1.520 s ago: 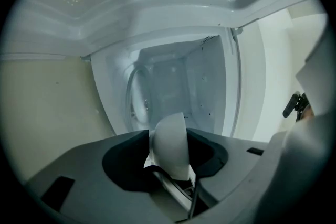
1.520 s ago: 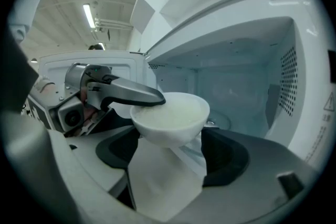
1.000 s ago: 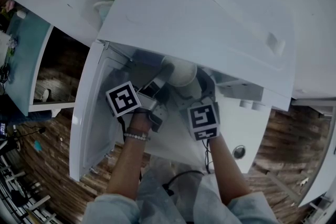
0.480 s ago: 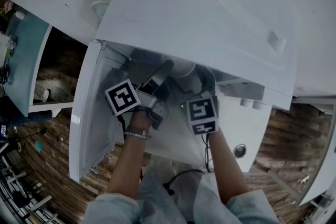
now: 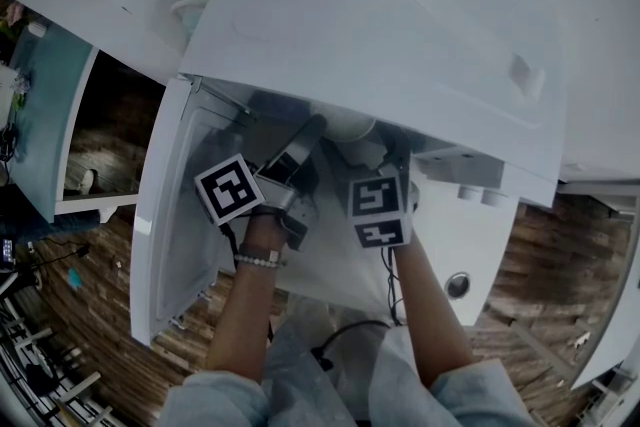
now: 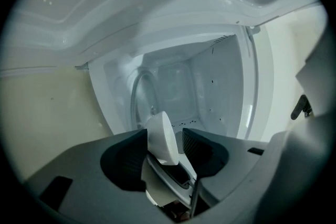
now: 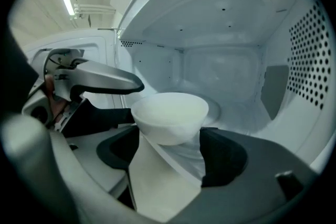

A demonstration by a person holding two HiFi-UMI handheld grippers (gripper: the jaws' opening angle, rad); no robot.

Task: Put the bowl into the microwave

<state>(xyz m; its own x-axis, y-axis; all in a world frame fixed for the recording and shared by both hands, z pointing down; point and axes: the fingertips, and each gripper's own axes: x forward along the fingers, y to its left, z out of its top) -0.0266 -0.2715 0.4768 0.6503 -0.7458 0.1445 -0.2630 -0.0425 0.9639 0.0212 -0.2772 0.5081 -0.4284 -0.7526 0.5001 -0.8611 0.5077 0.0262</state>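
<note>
**Microwave** [image 5: 400,25]: white, seen from above; its top hides most of the cavity.

**Door** [image 5: 165,235]: swung open at the microwave's left.

**Cavity:** round tray [image 7: 231,113] on the microwave's floor, perforated wall [image 7: 310,60] on its right side.

**Wood floor** [image 5: 90,315]: below the microwave.

**Bowl** [image 7: 169,113]: 1, white, upright, just inside the microwave's mouth, in front of the tray (from above, only a sliver shows under the microwave's top).

**Left gripper** [image 6: 164,136]: jaws narrow, pinching the bowl's rim wall.

**Right gripper** [image 7: 169,135]: jaws clamped on the bowl's lower body.

**Pose:** 2 forearms [image 5: 425,315] side by side, reaching up into the microwave's opening; beaded bracelet [image 5: 260,260] on the left wrist.
</note>
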